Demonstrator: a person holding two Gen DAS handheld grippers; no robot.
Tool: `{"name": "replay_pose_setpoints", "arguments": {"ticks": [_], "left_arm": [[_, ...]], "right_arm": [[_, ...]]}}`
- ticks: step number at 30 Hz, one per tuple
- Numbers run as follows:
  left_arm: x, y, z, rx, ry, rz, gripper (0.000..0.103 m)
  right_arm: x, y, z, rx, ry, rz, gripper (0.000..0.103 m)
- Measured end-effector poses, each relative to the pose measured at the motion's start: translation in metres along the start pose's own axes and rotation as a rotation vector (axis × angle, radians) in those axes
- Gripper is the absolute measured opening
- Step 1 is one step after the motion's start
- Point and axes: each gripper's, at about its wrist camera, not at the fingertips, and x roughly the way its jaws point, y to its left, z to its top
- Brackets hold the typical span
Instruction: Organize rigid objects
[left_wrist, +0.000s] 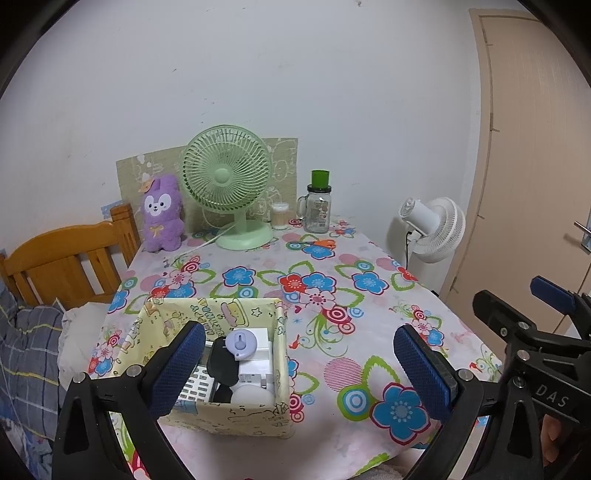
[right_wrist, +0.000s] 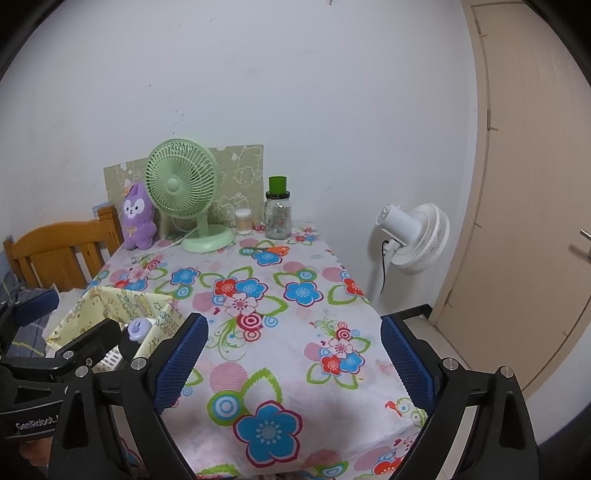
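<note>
Both grippers have black plastic frames with silver round screws at the joints. The left gripper (left_wrist: 299, 369) has dark blue textured pads (left_wrist: 176, 371) on its fingers. The right gripper (right_wrist: 291, 363) has the same blue pads (right_wrist: 406, 363), and white "DAS" letters mark its side.

"DAS" on the right gripper (left_wrist: 546, 391) — "GenRobot" on the left gripper (right_wrist: 37, 424).

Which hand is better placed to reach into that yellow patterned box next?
Probably left: the left gripper sits open right at the yellow patterned fabric box, while the right gripper is open over bare flowered tablecloth.
</note>
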Motion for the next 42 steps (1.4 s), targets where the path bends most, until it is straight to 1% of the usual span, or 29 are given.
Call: {"name": "replay_pose_setpoints", "arguments": {"ticks": [8,26,31,37,42], "left_arm": [[0.000,0.001,0.000,0.002,-0.001,-0.006,0.103],[0.008,-0.002,0.000,0.028,0.027,-0.012,0.103],[0.010,-0.004,0.000,0.040,0.032,-0.013,0.103],[0.012,-0.005,-0.001,0.049,0.035,-0.014,0.103],[0.016,-0.004,0.000,0.052,0.042,-0.016,0.103]], "right_arm": [[0.000,0.000,-0.001,-0.004,-0.007,-0.010,0.097],[-0.003,-0.005,-0.002,0.016,-0.025,-0.028,0.098],[-0.002,-0.005,-0.001,0.020,-0.029,-0.024,0.102],[-0.002,-0.004,-0.001,0.003,-0.040,-0.021,0.103],[0.001,-0.005,-0.001,0.011,-0.031,-0.022,0.103]]}}
